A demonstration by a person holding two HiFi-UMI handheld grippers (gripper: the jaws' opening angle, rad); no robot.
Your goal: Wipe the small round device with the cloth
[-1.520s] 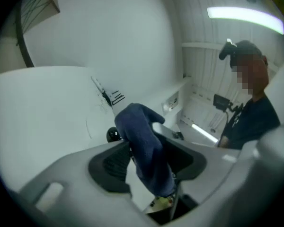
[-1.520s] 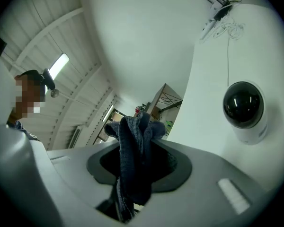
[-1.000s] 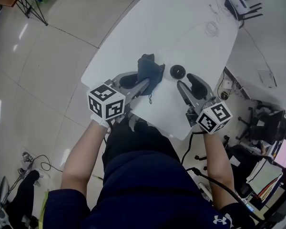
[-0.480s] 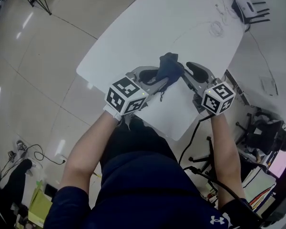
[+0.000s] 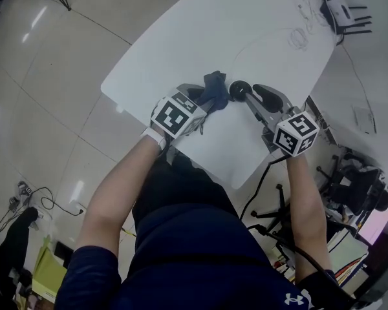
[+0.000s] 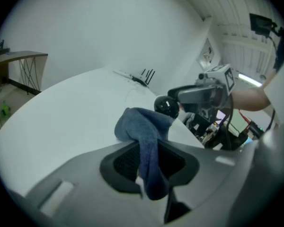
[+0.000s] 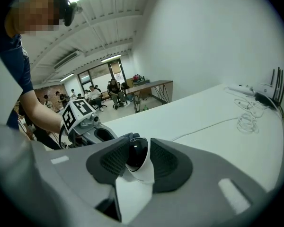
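Note:
My left gripper [image 5: 204, 102] is shut on a dark blue cloth [image 5: 213, 88], which bunches past the fingertips and hangs down between the pads [image 6: 149, 141]. The small round device [image 7: 136, 156] has a glossy black dome on a white body. It sits between the pads of my right gripper [image 5: 246, 95], which press on both its sides while the jaws ease slightly open. In the head view the device [image 5: 238, 90] is held just right of the cloth, touching or nearly touching it, above the white table [image 5: 258, 31]. The left gripper view shows the device [image 6: 166, 107] right behind the cloth.
A router with antennas [image 5: 346, 8] and a coiled white cable [image 5: 297, 37] lie at the table's far right end. The table's near edge runs just under both grippers. Office chairs and cables [image 5: 355, 186] stand on the floor to the right.
The right gripper closed on the device, which had been lying on the table, and lifted it. The left gripper brought the cloth over to the device, and both moved slightly farther away.

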